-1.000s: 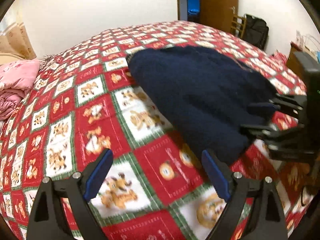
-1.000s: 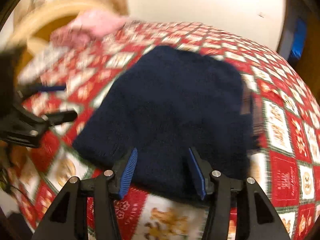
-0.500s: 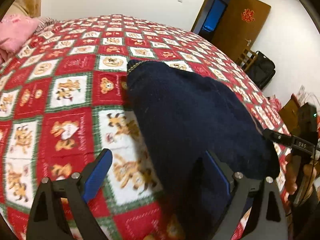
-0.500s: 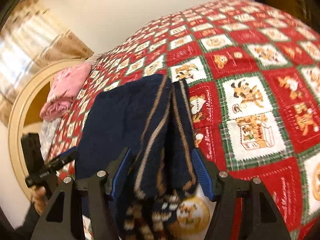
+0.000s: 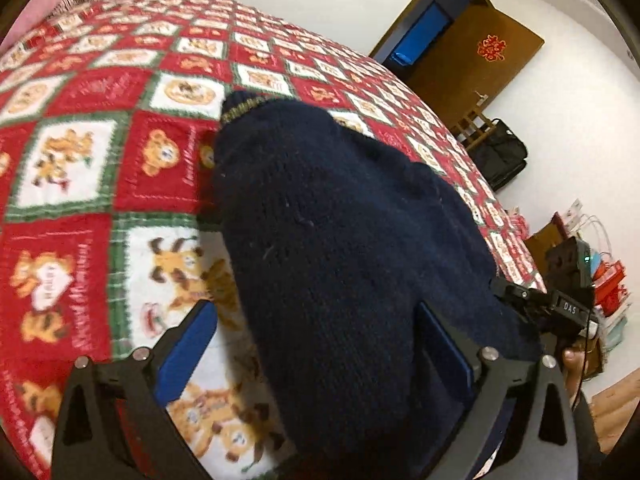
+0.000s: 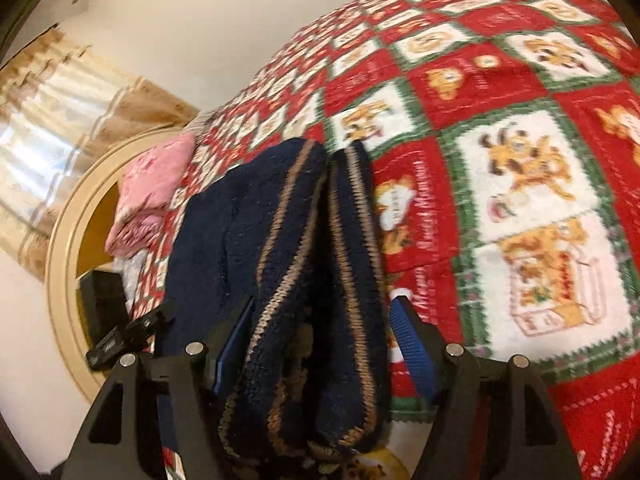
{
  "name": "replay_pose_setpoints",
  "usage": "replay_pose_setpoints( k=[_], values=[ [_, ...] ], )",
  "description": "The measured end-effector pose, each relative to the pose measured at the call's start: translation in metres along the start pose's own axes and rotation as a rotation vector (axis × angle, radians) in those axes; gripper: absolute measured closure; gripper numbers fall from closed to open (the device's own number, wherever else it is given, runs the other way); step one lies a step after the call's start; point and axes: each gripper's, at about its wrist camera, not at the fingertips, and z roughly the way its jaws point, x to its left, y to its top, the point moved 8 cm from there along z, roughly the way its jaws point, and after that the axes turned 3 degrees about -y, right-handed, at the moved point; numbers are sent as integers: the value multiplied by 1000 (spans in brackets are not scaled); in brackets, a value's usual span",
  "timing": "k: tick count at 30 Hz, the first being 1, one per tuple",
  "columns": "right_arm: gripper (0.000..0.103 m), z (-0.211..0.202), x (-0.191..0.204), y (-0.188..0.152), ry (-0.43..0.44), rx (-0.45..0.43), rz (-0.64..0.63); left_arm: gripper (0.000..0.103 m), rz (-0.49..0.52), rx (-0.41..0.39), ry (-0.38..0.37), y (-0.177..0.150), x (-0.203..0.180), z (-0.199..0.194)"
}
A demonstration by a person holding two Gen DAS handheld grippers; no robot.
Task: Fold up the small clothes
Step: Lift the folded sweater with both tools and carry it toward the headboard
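Left gripper (image 5: 316, 344): jaws opening wide, navy knit sweater (image 5: 340, 220) between them, pads not pressing. Right gripper (image 6: 320, 340): jaws opening, astride striped hem (image 6: 296, 240), no visible pinch. Sweater lies center frame on bed quilt (image 5: 80, 160); soft, floppy, light w/ grippy knit, best taken at hem or cuffs. Underside, far sleeve hidden; near edge cut off, blurred.

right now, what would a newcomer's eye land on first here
The loud red, white and green cartoon-print blanket covering the whole bed grabs you first. Lying on it is a dark navy knit sweater, its tan-striped hem bunched between the fingers of the right tool, whose jaws are opening. A pink folded cloth sits by the bed's far edge.
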Motion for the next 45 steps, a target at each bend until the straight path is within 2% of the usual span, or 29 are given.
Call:
replay_pose_setpoints(
  k=[3,6,9,10,11,12,13,15,18,22,27,36,45],
  values=[
    [34,8,3,0,4,10,-21,1,-25,32,-49,1,-2,10],
    [35,16,4,3,27,19,-10,1,-7,55,-62,4,-7,19],
    [51,17,8,3,19,22,-17,1,23,58,-46,3,-13,23],
    [60,17,12,2,25,20,-19,3,37,57,-36,3,-14,23],
    [63,16,13,1,12,12,-26,11,47,52,-35,3,-16,21],
    [65,15,18,0,-9,-2,-41,25,56,45,-32,3,-17,19],
    [69,13,21,1,-19,-12,-49,30,64,34,-24,3,-19,16],
    [74,7,29,1,-30,-45,-42,52,77,9,-5,6,-22,8],
    [81,-5,41,3,-22,-93,-34,61,89,-19,40,6,-27,-8],
    [84,-14,62,-2,-10,-100,-40,63,129,-67,77,4,-44,-38],
    [85,-23,89,-17,9,-103,-69,64,166,-118,81,-6,-63,-79],
    [85,-40,161,-55,113,-95,-140,65,151,-216,80,-24,-68,-158],
    [85,-24,241,-92,203,-51,-227,65,180,-314,215,-49,-54,-229]
  ],
)
